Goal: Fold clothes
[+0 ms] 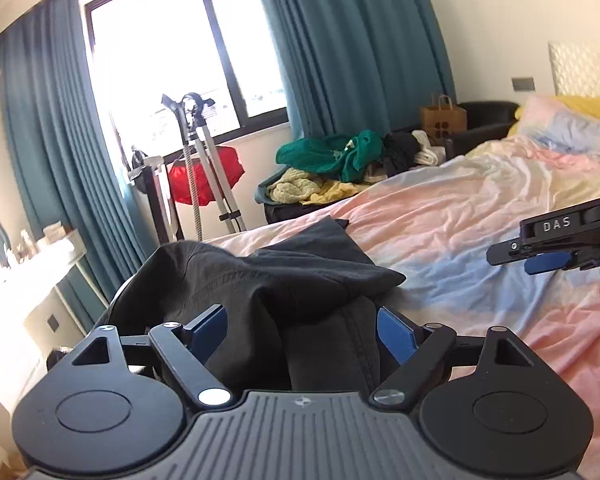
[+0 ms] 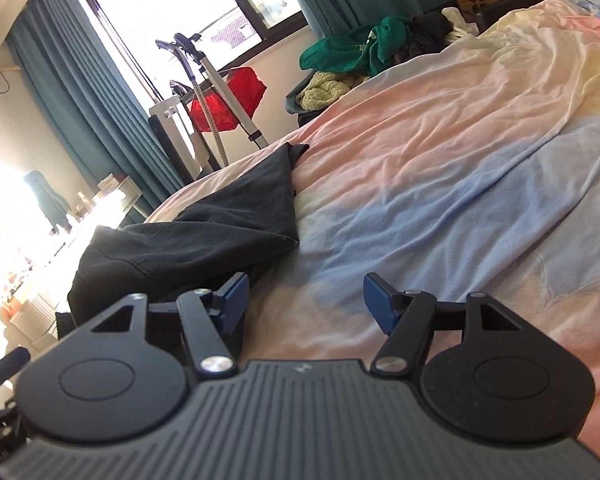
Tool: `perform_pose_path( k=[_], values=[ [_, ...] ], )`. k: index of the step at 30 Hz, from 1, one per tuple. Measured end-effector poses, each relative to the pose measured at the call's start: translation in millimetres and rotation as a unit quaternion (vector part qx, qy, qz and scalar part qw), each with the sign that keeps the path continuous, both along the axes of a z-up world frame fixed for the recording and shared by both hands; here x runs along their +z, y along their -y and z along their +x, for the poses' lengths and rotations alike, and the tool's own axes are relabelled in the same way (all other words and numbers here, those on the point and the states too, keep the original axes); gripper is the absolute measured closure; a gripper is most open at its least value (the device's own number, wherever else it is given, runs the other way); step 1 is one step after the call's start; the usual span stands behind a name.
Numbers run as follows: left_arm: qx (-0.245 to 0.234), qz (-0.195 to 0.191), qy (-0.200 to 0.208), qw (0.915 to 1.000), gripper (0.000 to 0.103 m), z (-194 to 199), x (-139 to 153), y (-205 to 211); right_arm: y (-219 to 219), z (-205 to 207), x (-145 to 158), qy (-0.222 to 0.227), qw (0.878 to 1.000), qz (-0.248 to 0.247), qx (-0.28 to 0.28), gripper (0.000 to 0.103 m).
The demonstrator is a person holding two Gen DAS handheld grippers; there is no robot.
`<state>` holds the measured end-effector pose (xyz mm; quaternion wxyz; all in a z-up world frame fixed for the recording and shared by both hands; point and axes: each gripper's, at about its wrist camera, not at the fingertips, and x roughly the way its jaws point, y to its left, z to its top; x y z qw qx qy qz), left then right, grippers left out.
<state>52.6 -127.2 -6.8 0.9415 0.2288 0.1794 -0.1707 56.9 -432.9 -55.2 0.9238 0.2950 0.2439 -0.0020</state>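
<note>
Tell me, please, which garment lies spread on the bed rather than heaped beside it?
The black cotton garment; the green top and pale yellow knit sit heaped beyond the bed's edge.

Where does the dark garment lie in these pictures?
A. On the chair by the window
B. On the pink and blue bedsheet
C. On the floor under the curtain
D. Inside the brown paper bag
B: the dark garment lies crumpled on the bedsheet, near the bed's edge; part of it sits between the open left gripper fingers.
</note>
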Motion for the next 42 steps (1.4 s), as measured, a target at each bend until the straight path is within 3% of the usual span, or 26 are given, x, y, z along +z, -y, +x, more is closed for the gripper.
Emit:
perform_pose_path(
  k=[5, 7, 9, 13, 16, 17, 18, 19, 20, 21, 23, 25, 28, 30, 32, 34, 38, 42],
  values=[
    [-0.061, 0.103, -0.032, 0.9923, 0.015, 84, -10, 80, 20, 3, -7, -0.007, 0.999, 0.03, -0.033, 0.036],
    [-0.081, 0.136, -0.054, 0.986, 0.015, 112, -21, 109, 23, 6, -11, -0.009, 0.999, 0.034, -0.033, 0.035],
    [-0.087, 0.163, -0.082, 0.9793, 0.015, 137, -36, 131, 25, 10, -13, -0.011, 0.999, 0.036, -0.03, 0.028],
    [-0.094, 0.213, -0.127, 0.9643, 0.018, 172, -71, 154, 30, 17, -21, -0.013, 0.998, 0.06, -0.031, 0.026],
    [-0.104, 0.256, -0.159, 0.9478, 0.032, 182, -94, 158, 33, 24, -31, -0.02, 0.996, 0.076, -0.034, 0.026],
    [-0.109, 0.271, -0.166, 0.9418, 0.042, 183, -101, 157, 33, 28, -35, -0.025, 0.996, 0.081, -0.034, 0.026],
    [-0.115, 0.285, -0.173, 0.9355, 0.063, 185, -108, 157, 33, 31, -40, -0.03, 0.995, 0.087, -0.033, 0.026],
    [-0.114, 0.284, -0.177, 0.9352, 0.073, 187, -109, 155, 33, 34, -43, -0.033, 0.995, 0.092, -0.032, 0.026],
    [-0.11, 0.273, -0.179, 0.9389, 0.093, 191, -106, 152, 32, 37, -45, -0.036, 0.994, 0.097, -0.031, 0.026],
    [-0.1, 0.244, -0.178, 0.9481, 0.097, 196, -97, 148, 31, 39, -47, -0.038, 0.994, 0.1, -0.03, 0.026],
    [-0.074, 0.164, -0.158, 0.971, 0.097, 204, -66, 135, 28, 40, -49, -0.043, 0.994, 0.096, -0.031, 0.026],
    [-0.042, 0.082, -0.126, 0.9877, 0.098, 212, -32, 117, 26, 38, -50, -0.045, 0.995, 0.082, -0.038, 0.026],
    [0.037, -0.007, -0.074, 0.9966, 0.098, 235, 9, 80, 28, 36, -50, -0.042, 0.994, 0.093, -0.043, 0.026],
    [0.124, -0.068, -0.045, 0.9889, 0.098, 259, 33, 42, 30, 33, -51, -0.041, 0.993, 0.104, -0.045, 0.026],
    [0.209, -0.118, -0.025, 0.9704, 0.098, 283, 52, 2, 28, 33, -51, -0.04, 0.993, 0.106, -0.043, 0.026],
    [0.268, -0.122, -0.032, 0.9552, 0.098, 302, 50, -35, 27, 33, -51, -0.038, 0.992, 0.11, -0.039, 0.026],
    [0.354, -0.098, -0.065, 0.928, 0.097, 322, 18, -94, 25, 36, -51, -0.04, 0.993, 0.104, -0.035, 0.026],
    [0.371, -0.123, -0.094, 0.9155, 0.095, 319, -9, -135, 19, 39, -52, -0.034, 0.994, 0.1, -0.019, 0.026]
  ],
)
